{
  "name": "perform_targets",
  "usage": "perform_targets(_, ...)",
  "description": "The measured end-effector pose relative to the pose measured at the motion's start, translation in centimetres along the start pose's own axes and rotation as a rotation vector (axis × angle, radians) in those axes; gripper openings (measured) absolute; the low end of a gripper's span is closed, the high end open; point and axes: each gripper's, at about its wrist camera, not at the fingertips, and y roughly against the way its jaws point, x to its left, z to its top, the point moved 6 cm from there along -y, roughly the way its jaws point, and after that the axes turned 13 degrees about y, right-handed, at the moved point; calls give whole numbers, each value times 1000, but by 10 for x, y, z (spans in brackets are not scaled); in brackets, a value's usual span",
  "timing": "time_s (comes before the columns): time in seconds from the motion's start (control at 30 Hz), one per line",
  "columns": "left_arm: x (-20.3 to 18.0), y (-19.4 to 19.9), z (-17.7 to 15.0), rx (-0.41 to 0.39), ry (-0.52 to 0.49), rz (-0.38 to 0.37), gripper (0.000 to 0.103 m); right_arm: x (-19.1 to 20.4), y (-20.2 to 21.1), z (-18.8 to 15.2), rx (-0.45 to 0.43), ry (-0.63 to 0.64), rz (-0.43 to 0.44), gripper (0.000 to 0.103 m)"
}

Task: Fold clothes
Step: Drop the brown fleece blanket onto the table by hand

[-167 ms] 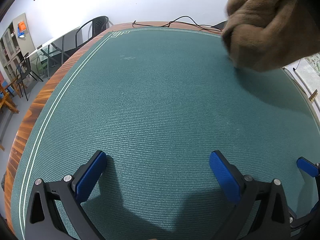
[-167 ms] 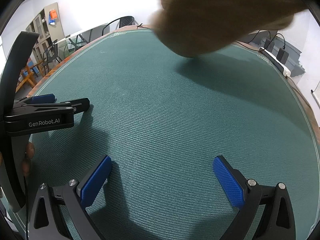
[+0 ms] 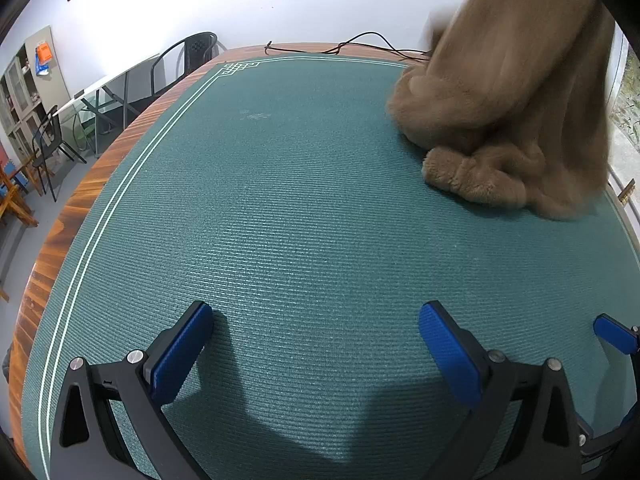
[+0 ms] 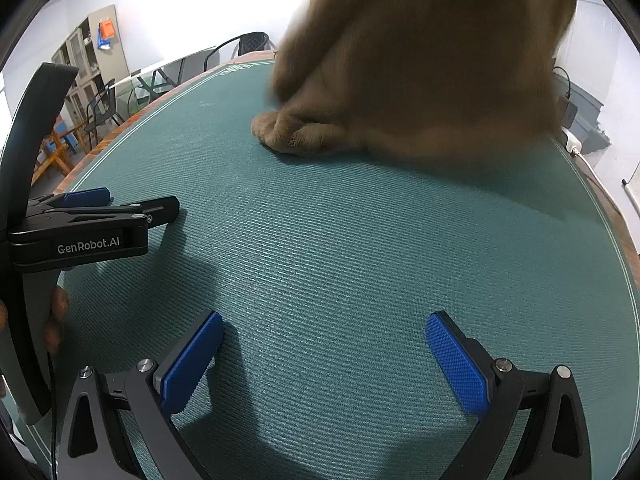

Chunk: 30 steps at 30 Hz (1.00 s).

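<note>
Landing now on mat (image 3: 304, 216), brown garment (image 3: 508, 120)

A blurred tan fleece garment (image 4: 420, 64) touches down on the far side of the green worktop (image 4: 340, 240). The right claw (image 4: 324, 354) hovers wide open; the left claw (image 4: 120, 208) sits beside it.

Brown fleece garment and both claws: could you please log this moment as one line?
left claw open, empty | right claw open, empty | fleece garment blurred, lower end touching green mat | fold not started
</note>
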Motion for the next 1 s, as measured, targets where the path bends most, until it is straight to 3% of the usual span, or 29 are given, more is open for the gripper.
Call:
perform_targets(0.67,-1,-4,4,19,17,12,103,-2,0,0,3,2,-2,103)
perform_targets(0.77,-5,-6,8,68,16,19,103,-1,0,1,3,2,-2,103)
perform_targets(1.0,-38,22,37,-24,-84,-47,103,0,2,-3,-3,1,-2,103)
